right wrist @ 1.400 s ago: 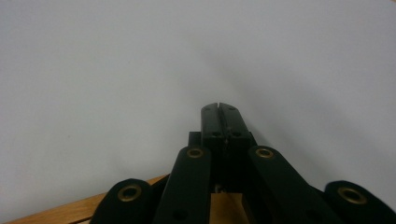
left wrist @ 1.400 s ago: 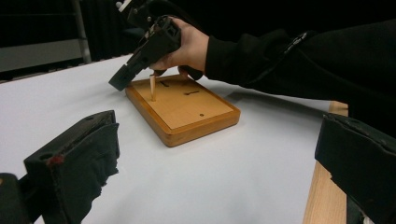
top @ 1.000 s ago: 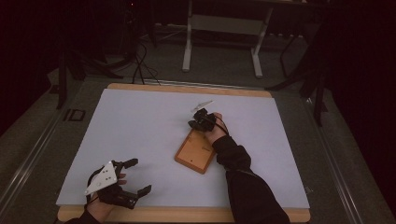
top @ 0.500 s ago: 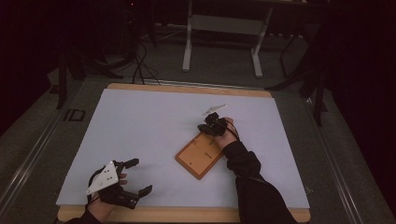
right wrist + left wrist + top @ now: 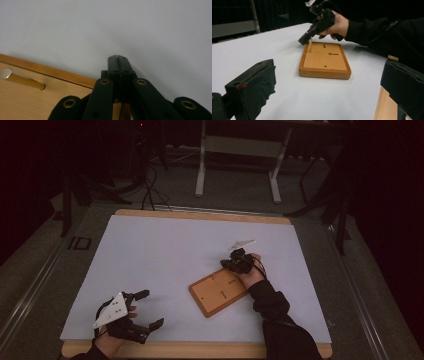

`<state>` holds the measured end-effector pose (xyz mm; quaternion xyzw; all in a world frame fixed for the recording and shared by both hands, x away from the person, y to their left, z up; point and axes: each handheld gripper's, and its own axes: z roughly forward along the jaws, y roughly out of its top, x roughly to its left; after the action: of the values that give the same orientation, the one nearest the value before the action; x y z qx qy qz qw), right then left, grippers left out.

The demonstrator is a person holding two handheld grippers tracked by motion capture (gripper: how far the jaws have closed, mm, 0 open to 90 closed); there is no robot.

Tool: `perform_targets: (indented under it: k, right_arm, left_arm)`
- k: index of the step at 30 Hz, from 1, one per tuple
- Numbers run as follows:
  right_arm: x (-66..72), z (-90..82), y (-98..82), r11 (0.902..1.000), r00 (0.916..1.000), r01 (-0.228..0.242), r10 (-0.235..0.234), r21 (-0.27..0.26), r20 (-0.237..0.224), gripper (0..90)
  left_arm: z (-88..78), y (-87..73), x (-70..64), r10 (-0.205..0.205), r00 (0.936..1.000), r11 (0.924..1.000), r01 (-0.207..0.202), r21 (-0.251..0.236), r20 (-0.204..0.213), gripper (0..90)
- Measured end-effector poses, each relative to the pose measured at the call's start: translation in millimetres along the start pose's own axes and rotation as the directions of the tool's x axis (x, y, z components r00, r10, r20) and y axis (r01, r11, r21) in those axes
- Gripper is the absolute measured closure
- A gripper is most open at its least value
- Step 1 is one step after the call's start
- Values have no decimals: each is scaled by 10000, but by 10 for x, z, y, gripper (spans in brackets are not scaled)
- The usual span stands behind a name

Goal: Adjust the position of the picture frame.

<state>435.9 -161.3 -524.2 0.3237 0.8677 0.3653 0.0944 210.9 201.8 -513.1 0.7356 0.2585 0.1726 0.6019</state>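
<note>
my right hand-held gripper point(image 5: 231, 263) clenched, empty, tips just past the wooden board point(image 5: 220, 291)'s far edge; upright peg point(image 5: 310, 45) just beside them. left hand-held gripper point(image 5: 146, 309) released, well apart on the worktop point(image 5: 160, 250).

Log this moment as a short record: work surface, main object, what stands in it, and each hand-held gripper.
surface: white table top
main object: wooden board, lying flat
in the board: one upright wooden peg near its far corner
right hand-held gripper: jaws shut, nothing between them, tips beside the peg at the board's far edge
left hand-held gripper: jaws open, holding nothing, apart from the board
</note>
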Motion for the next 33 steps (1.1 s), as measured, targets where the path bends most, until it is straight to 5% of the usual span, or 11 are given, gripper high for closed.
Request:
perform_targets:
  k: [20,33]
  right_arm:
    - [166,-385,-459,9951,9948,-956,946,-243,-374,900]
    - [310,-484,-570,9948,9942,-955,935,-353,-528,900]
  left_arm:
    - [40,-5,-4,2,10000,9999,-2,106,57,1]
    - [51,-5,-9,57,10000,9999,-58,162,72,1]
